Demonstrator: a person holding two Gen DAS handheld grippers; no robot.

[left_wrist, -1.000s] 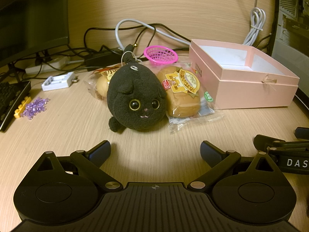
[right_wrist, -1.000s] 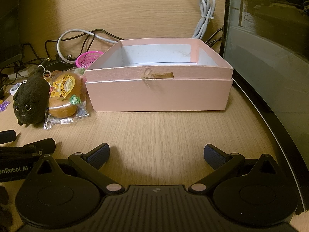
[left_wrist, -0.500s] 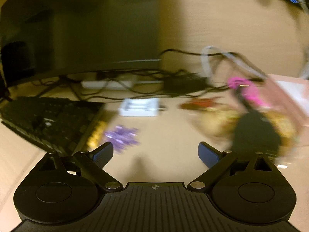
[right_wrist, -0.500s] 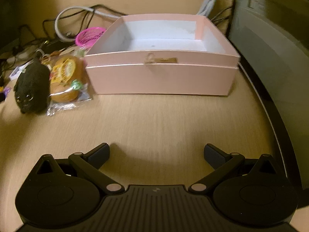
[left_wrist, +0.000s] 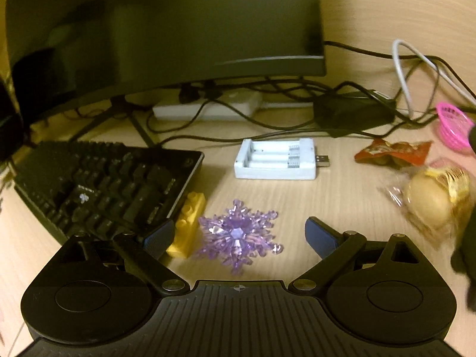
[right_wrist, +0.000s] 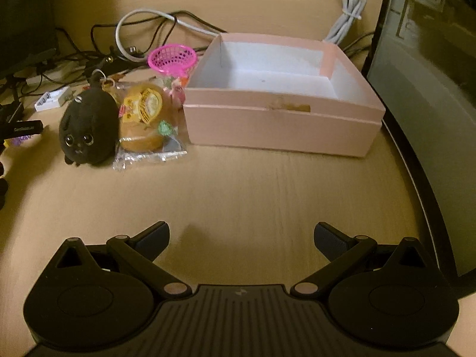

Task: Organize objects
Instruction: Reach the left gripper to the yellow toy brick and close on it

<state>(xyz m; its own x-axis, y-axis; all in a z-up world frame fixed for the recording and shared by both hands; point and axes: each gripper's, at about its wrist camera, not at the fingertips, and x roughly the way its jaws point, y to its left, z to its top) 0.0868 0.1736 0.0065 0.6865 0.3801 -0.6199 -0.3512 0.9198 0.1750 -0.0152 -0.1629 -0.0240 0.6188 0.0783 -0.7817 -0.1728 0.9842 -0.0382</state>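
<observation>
Hovering low over the pale wooden desk [left_wrist: 342, 196], the left gripper [left_wrist: 239, 232] had its two blue-tipped fingers spread wide and held nothing. Between them, in the lower middle of the left wrist view, lay the purple translucent plastic snowflake ornament [left_wrist: 238, 235]. Just beside it, to the left, stood the yellow plastic building brick [left_wrist: 187, 226], which sat close to the corner of the black keyboard [left_wrist: 104, 190].

The snowflake looked light and stiff, but its many thin arms seemed fragile — I judged that a squeeze on the tips could snap them or let the piece spring out. A better hold would probably be across the thicker centre, with gentle pressure. Because it lay flat, the fingers would have to come down almost to the desk, and the left finger had little room next to the brick.

Further up in this view were the white plastic battery charger [left_wrist: 275, 163] and, at the right edge, the wrapped round bun in clear packaging [left_wrist: 431, 202].

The right gripper [right_wrist: 241, 238] was also spread and empty, at the bottom of its own view. The open pink cardboard box [right_wrist: 279, 131] stood in the upper right of that frame — apparently empty, and probably the place for the objects. The black plush cat toy [right_wrist: 87, 131] rested at the left, touching the bun's packaging.
</observation>
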